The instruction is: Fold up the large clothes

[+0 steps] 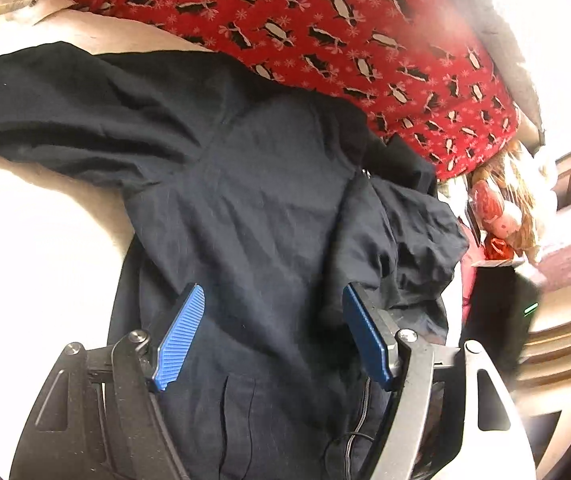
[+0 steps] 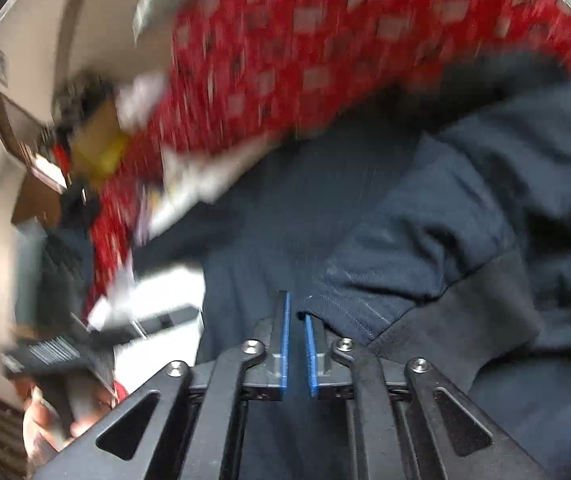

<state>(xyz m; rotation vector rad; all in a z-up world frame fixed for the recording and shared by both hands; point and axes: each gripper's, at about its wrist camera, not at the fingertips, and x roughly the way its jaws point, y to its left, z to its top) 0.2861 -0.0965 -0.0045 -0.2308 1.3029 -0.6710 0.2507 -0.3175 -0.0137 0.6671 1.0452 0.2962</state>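
Dark navy jacket spreads across a pale bed, with a red penguin-print blanket lying beyond its far edge. In the left wrist view the left gripper hangs over the garment's body, its two blue pads set wide apart with nothing between them — the cloth lies flat underneath and stretches away ahead. One sleeve runs out to the left of that view; the other side is bunched in folds just past the pad on the right, near a small metal zip pull.

The right wrist view is blurred (the blanket's print smears into streaks). The right gripper has its blue pads drawn close together, a thin gap showing lower down. A hemmed edge of the jacket comes right up to the tips at the gap, but whether the cloth is actually pinched between them I cannot tell. Rumpled fabric rises ahead and to the right.
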